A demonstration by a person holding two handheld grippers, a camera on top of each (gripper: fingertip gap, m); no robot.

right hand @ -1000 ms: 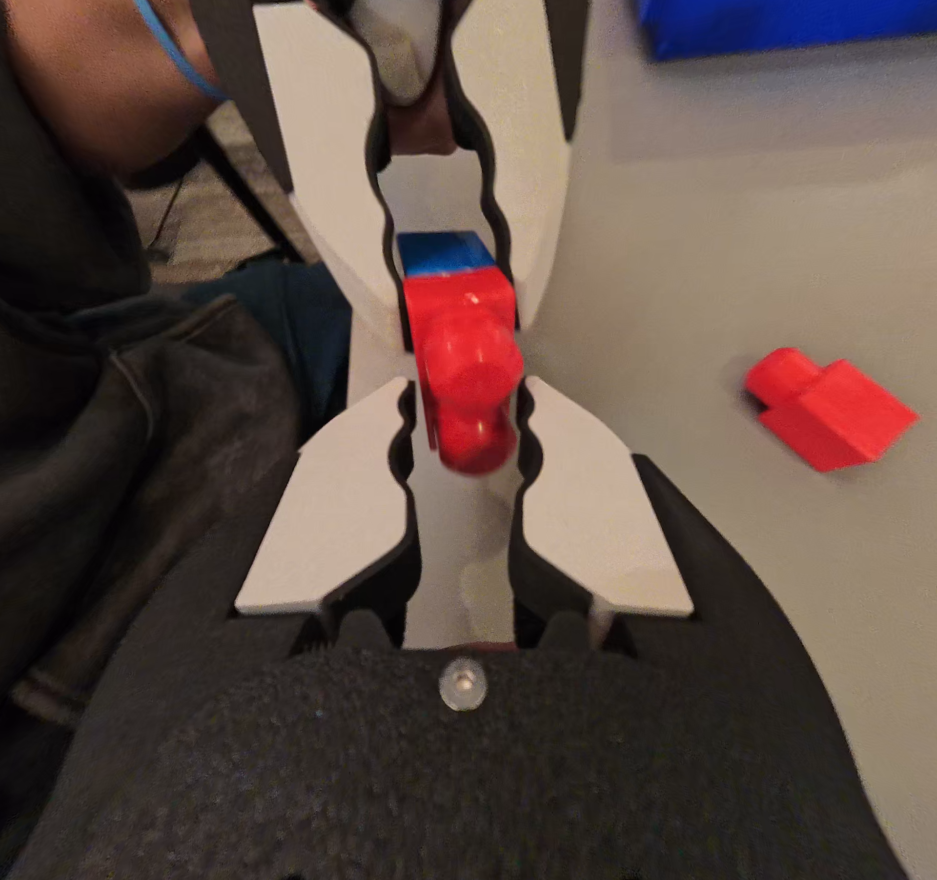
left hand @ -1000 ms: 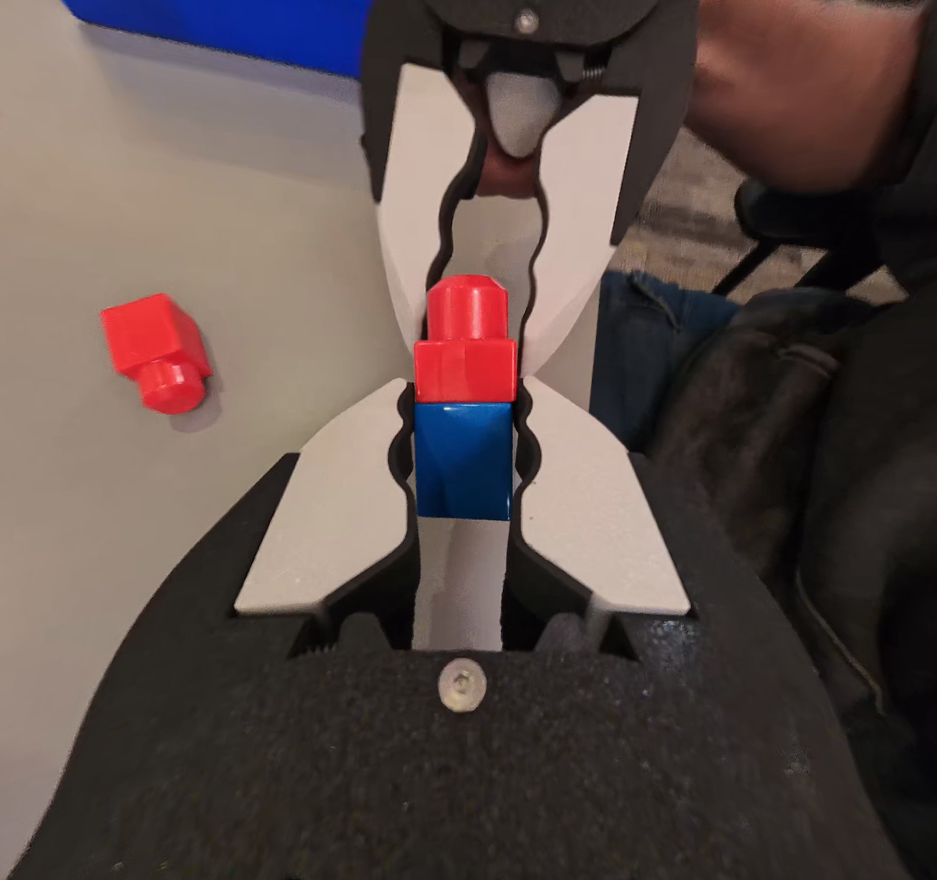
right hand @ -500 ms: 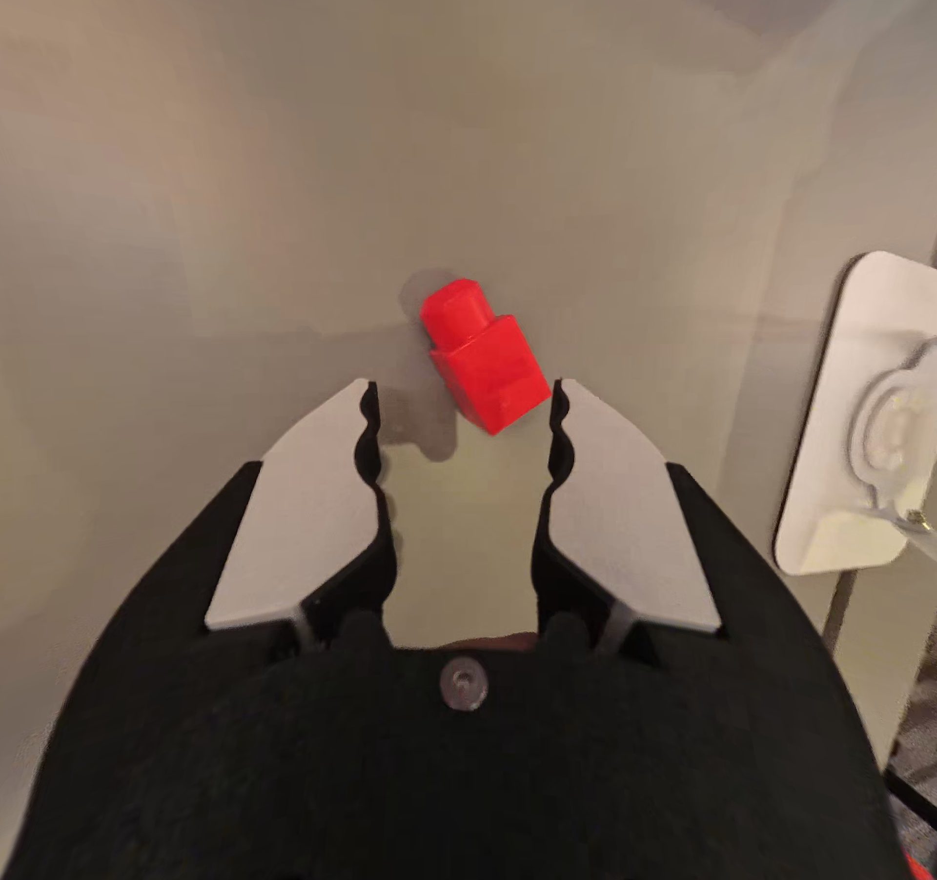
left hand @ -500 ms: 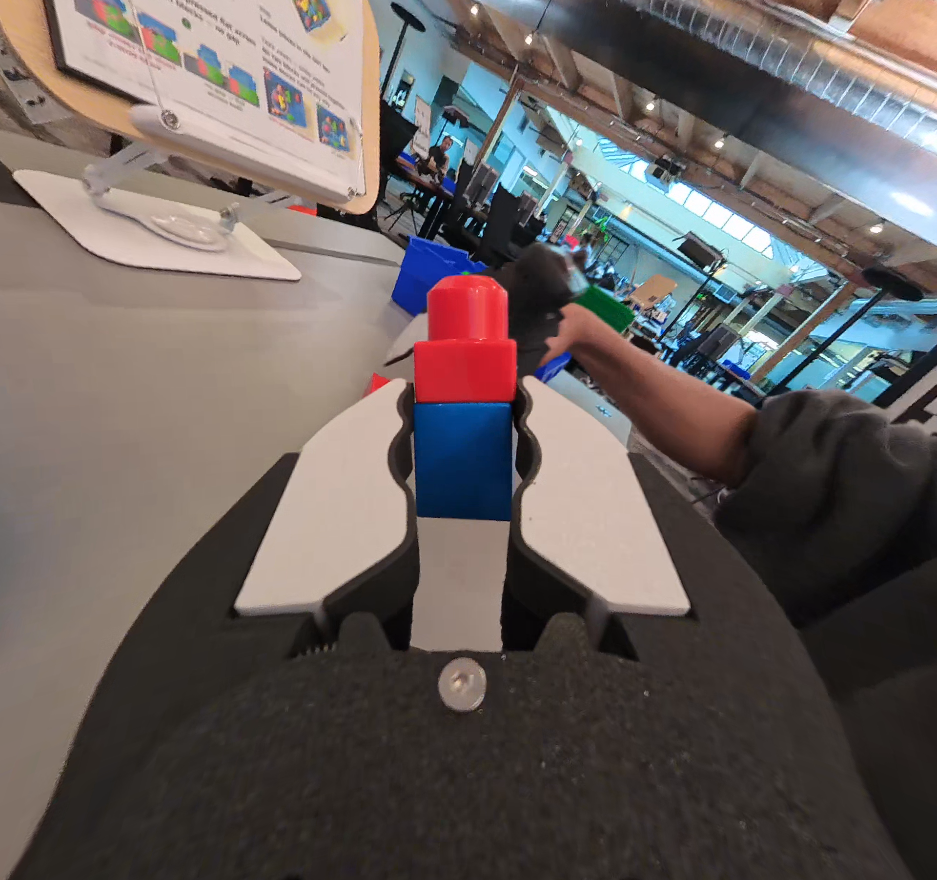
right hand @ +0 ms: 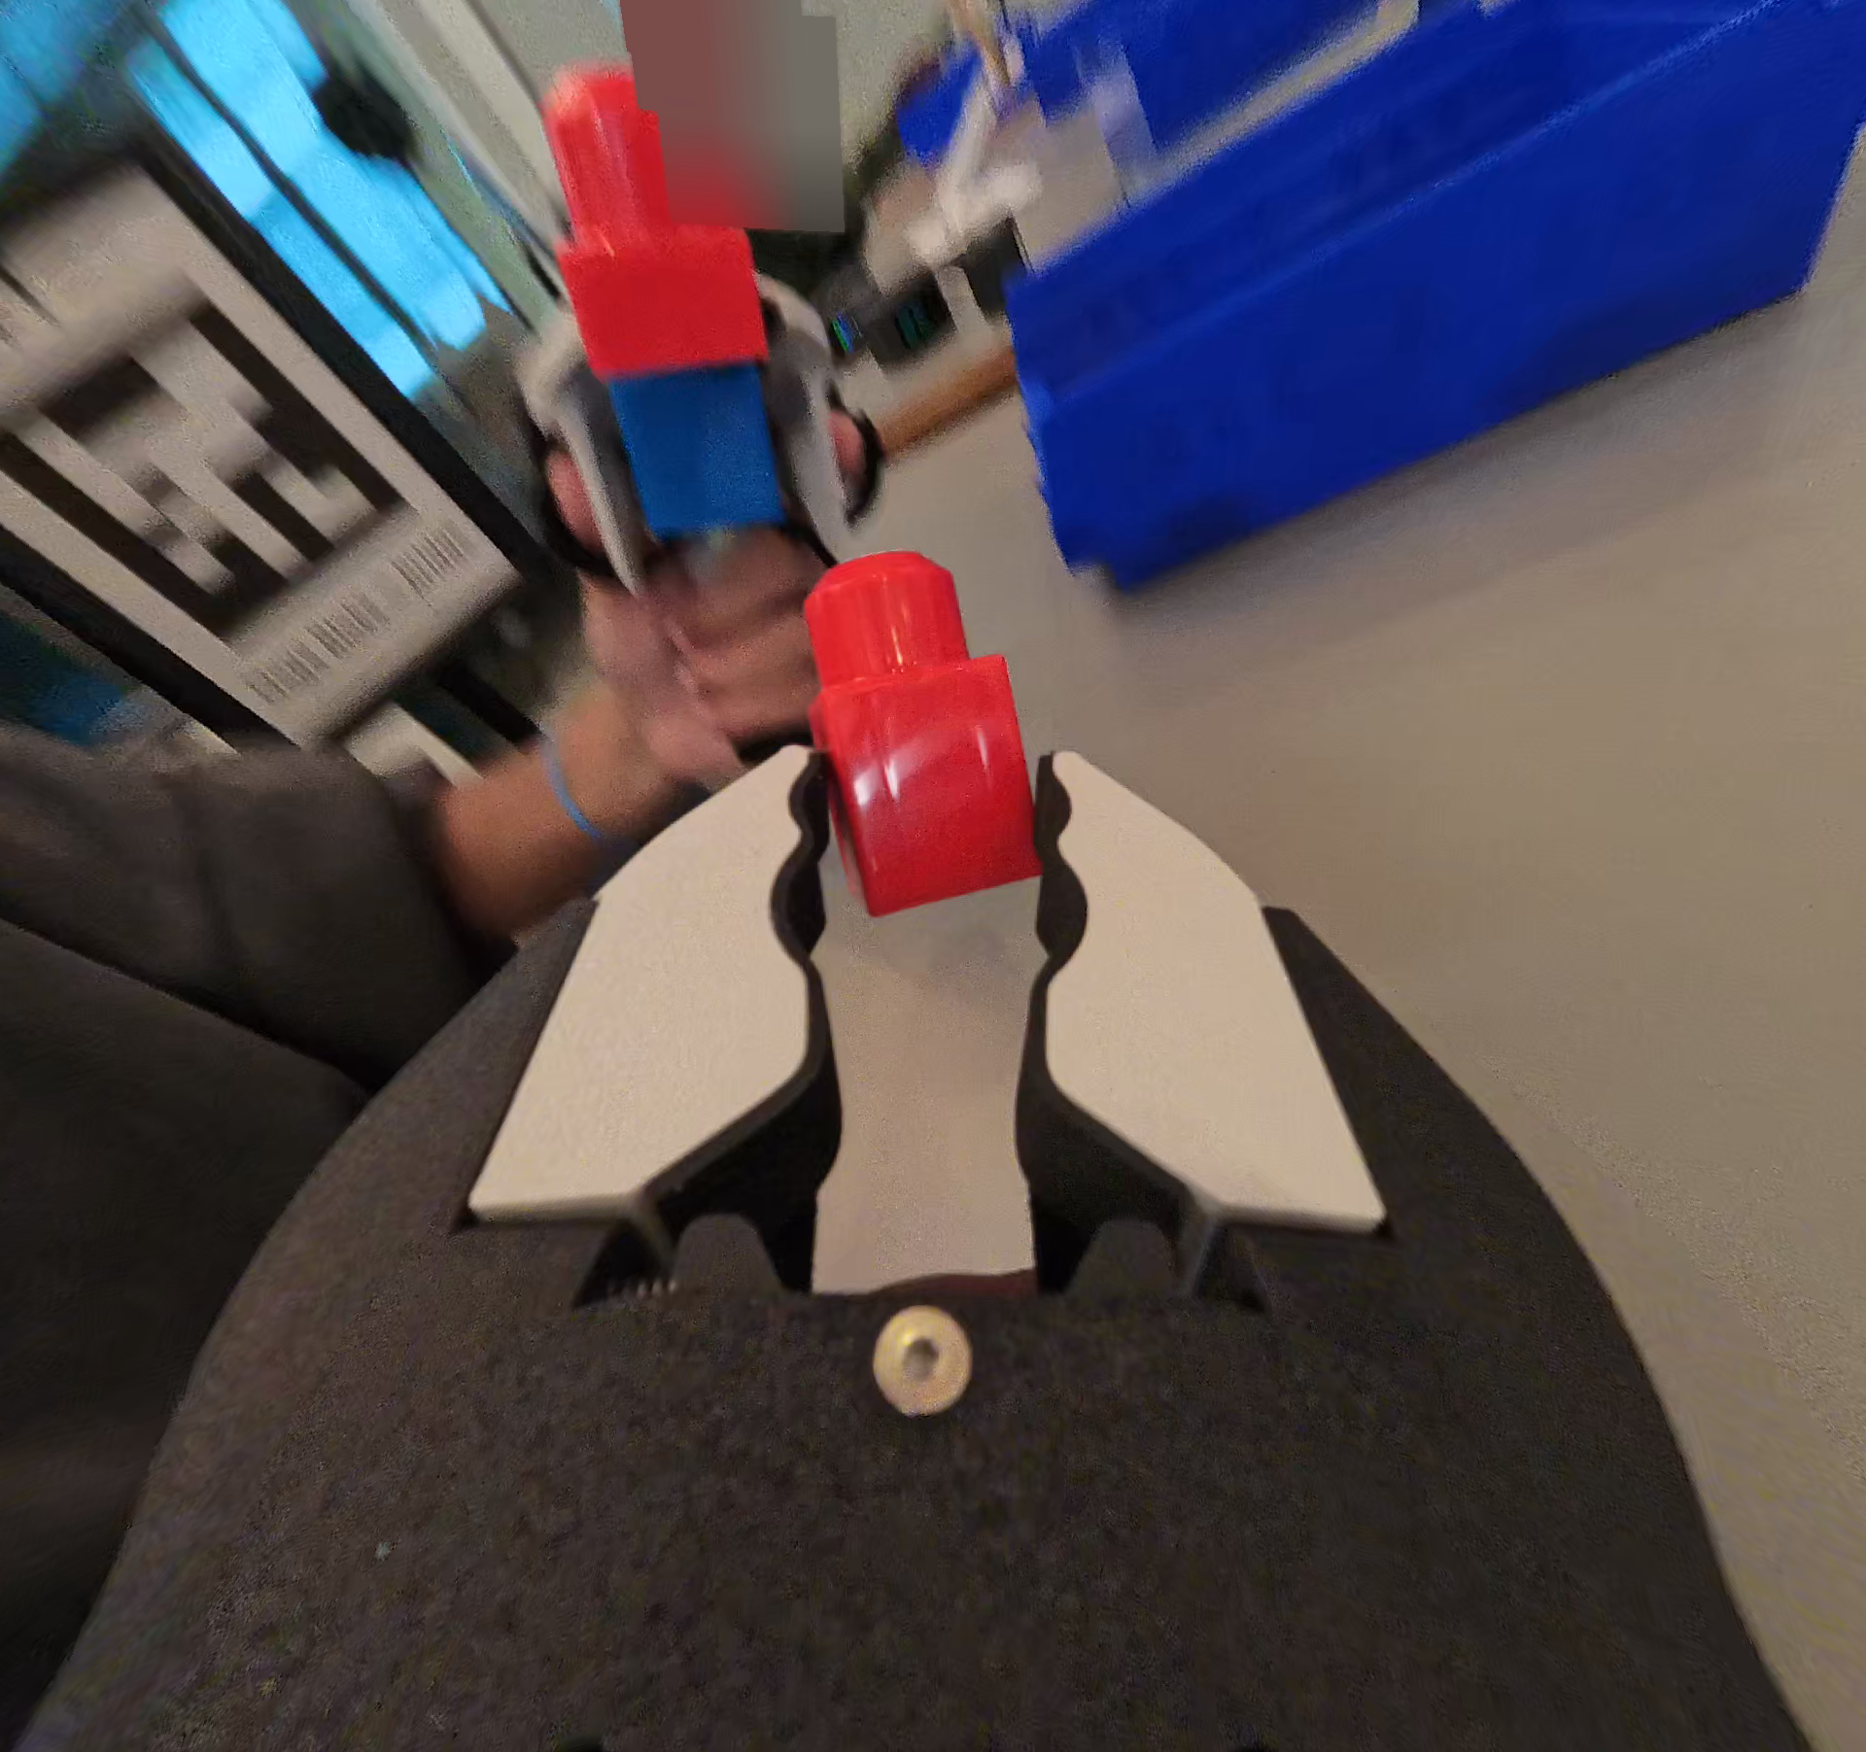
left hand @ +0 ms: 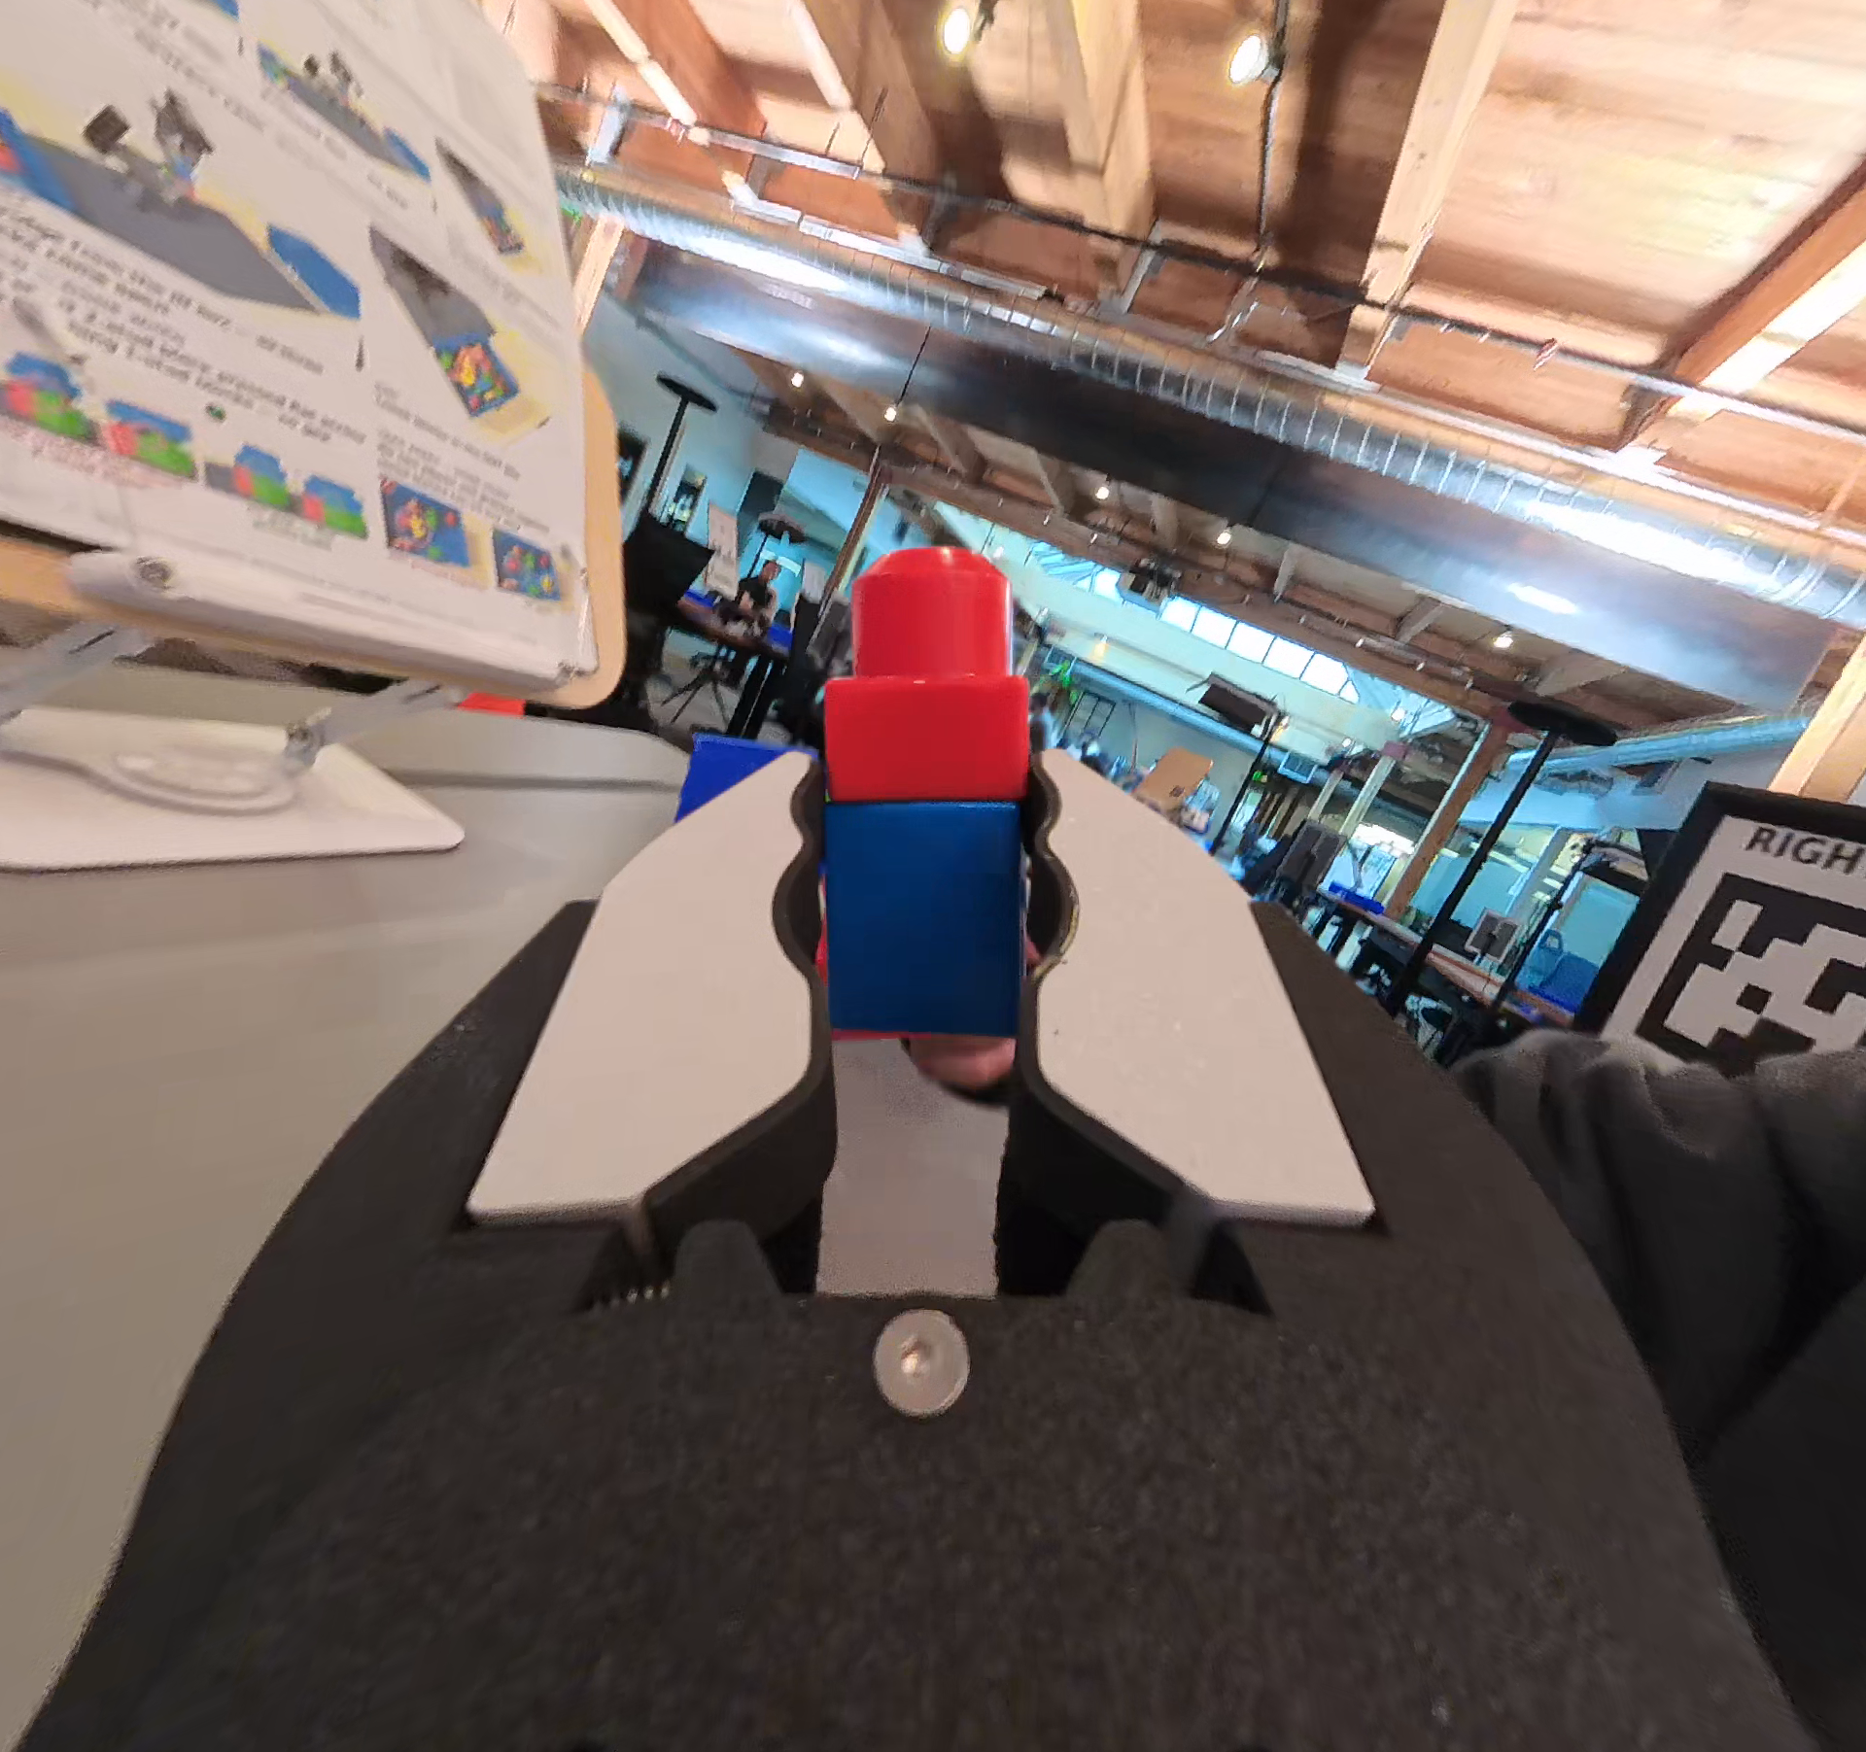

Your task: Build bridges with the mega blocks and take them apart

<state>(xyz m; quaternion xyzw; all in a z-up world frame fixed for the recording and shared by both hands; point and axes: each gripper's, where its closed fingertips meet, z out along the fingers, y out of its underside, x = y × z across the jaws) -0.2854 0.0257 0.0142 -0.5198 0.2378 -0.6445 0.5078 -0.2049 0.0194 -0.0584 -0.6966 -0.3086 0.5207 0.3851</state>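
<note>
two red blocks, one blue block, two blue bins, one instruction board.

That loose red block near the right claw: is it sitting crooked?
Yes. The red block sits tilted between the right gripper fingers, held only at their tips. The left gripper holds its blue block squarely.

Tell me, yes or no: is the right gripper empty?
No: in the right wrist view the right gripper is shut on a red block, which sits between its fingertips.
</note>
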